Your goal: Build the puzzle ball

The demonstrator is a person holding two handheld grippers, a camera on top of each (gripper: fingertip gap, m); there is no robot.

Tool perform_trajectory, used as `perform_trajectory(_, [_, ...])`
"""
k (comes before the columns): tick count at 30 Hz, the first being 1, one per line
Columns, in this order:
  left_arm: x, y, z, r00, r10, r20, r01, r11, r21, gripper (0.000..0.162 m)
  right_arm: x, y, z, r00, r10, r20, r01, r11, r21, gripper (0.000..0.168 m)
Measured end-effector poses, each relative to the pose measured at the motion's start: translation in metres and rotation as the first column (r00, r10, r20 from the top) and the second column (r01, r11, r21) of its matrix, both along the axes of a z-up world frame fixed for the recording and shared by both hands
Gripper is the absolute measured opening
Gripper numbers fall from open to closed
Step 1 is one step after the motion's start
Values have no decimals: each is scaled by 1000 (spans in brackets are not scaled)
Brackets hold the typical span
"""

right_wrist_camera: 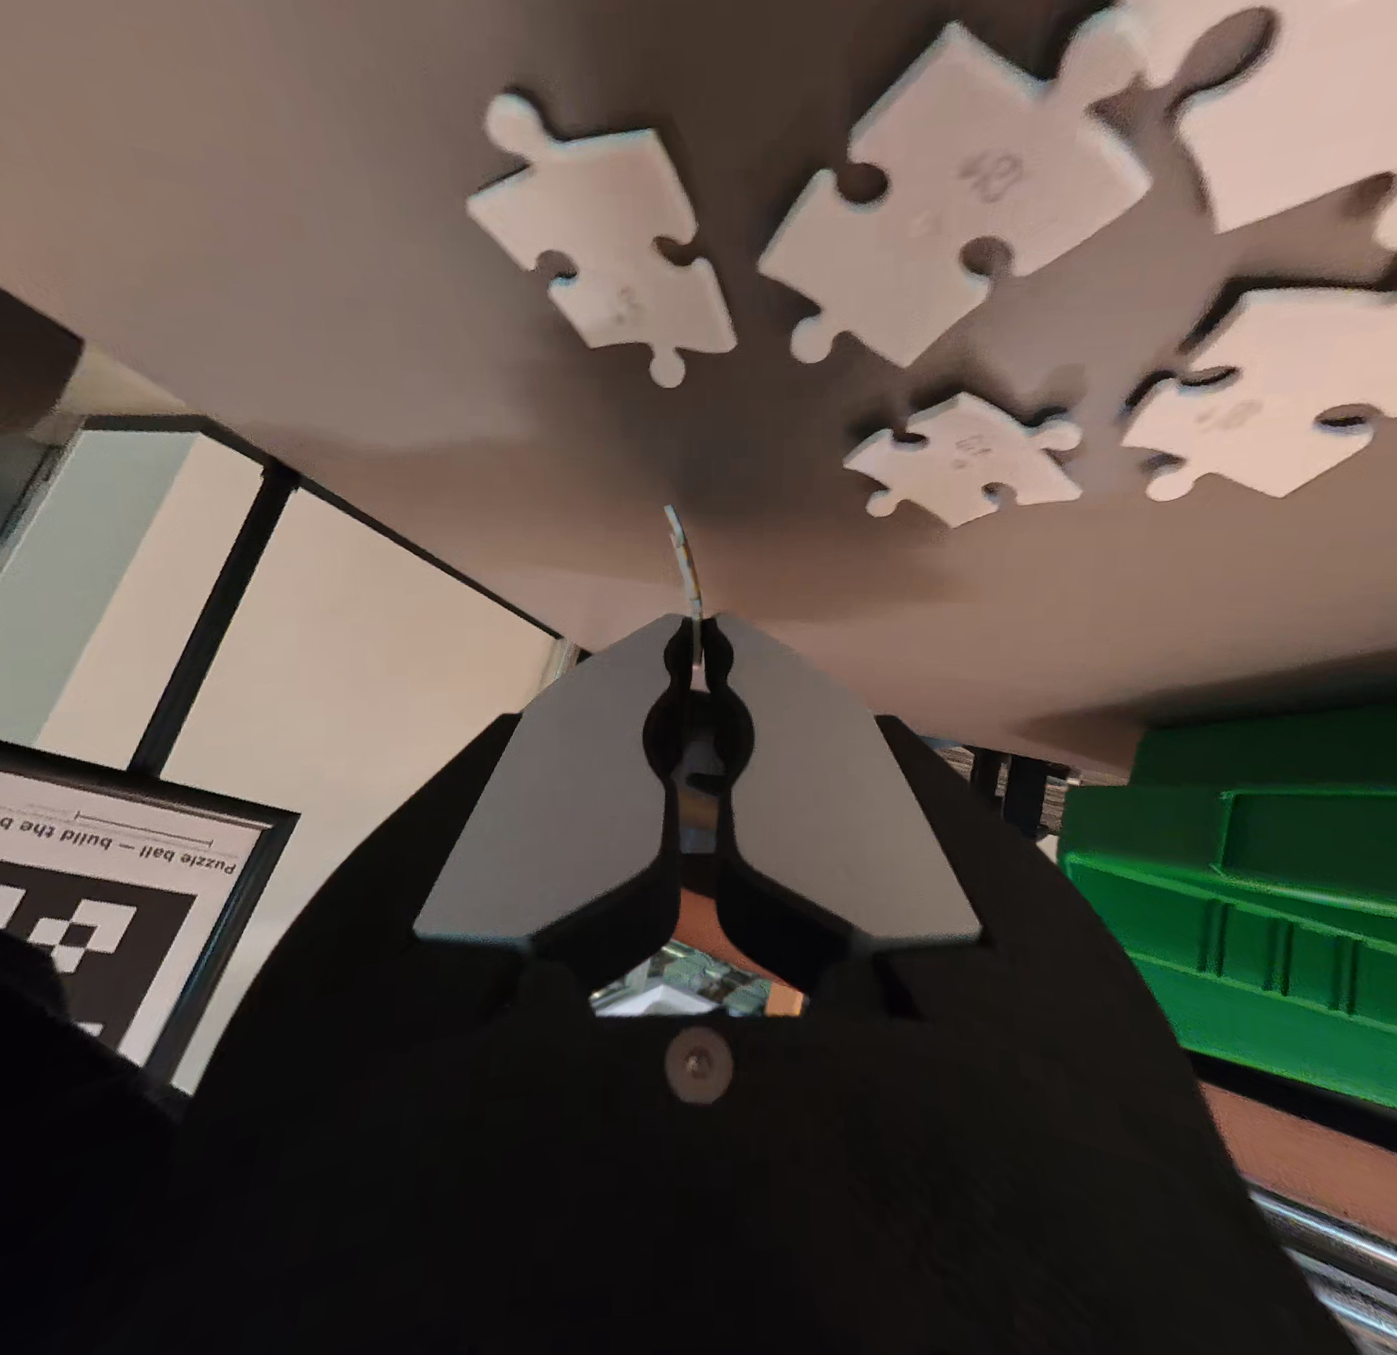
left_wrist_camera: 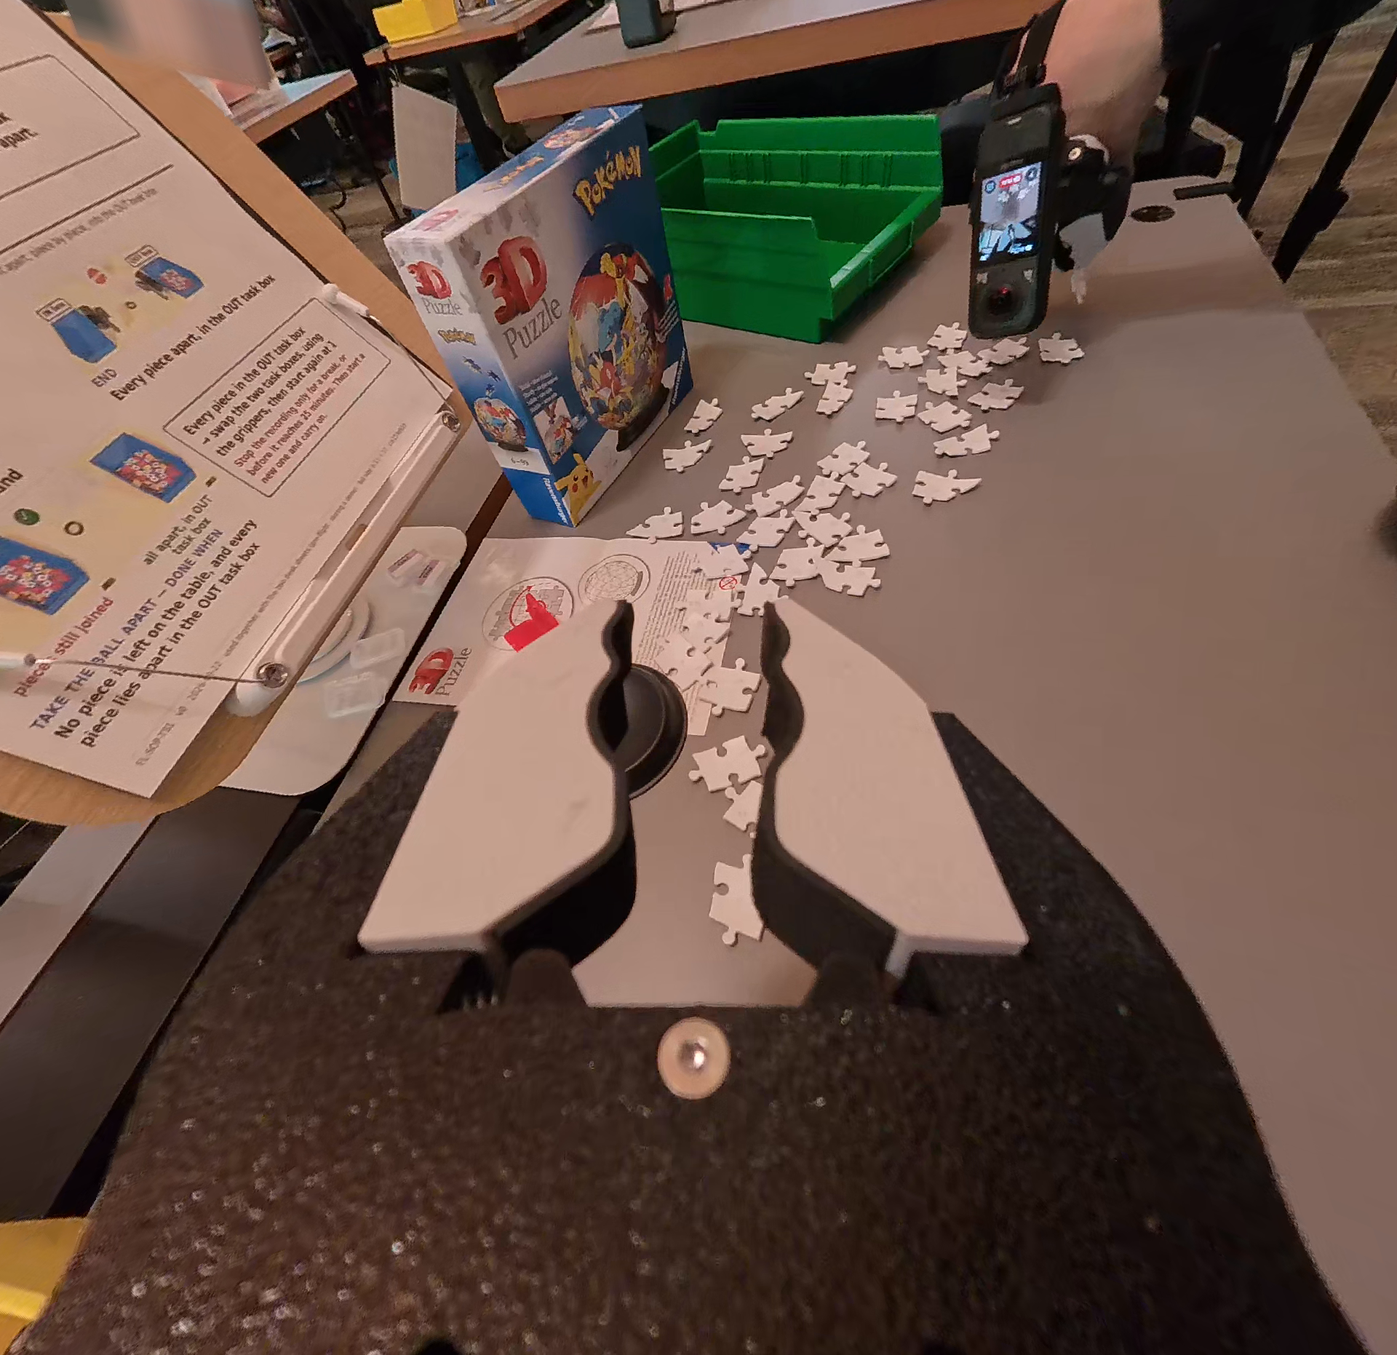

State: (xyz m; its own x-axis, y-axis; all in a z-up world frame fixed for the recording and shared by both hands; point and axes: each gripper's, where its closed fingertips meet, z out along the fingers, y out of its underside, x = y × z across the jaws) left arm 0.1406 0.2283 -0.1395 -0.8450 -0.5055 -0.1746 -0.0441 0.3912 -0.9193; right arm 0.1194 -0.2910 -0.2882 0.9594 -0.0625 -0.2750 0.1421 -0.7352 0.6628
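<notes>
Fingers above grey table

Grey fingers; black textured body; silver screw.

Office-like workroom: rows of grey desks, instruction sheet on stand, green parts bin.

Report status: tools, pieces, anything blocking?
Right tool shut on one puzzle piece. Left tool open, empty. Loose pieces scattered on table. Nothing blocking.
</notes>
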Motion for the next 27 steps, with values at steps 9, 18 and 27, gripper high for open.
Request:
perform_trajectory(9, [2, 7, -4, 1000, 16, -19, -16, 1000, 6, 32, 20, 5, -6, 988, -111, 103, 98, 987, 124, 37])
perform_trajectory(18, [5, 20, -3, 998, 59, -31, -59, 998, -2, 32, 57, 62, 50, 852, -425, 306, 134, 741, 658, 65])
perform_trajectory(27, [12, 119, 21, 863, 497, -93, -502, 864, -37, 27, 35, 226, 94, 750, -625, 215, -230, 58, 972, 75])
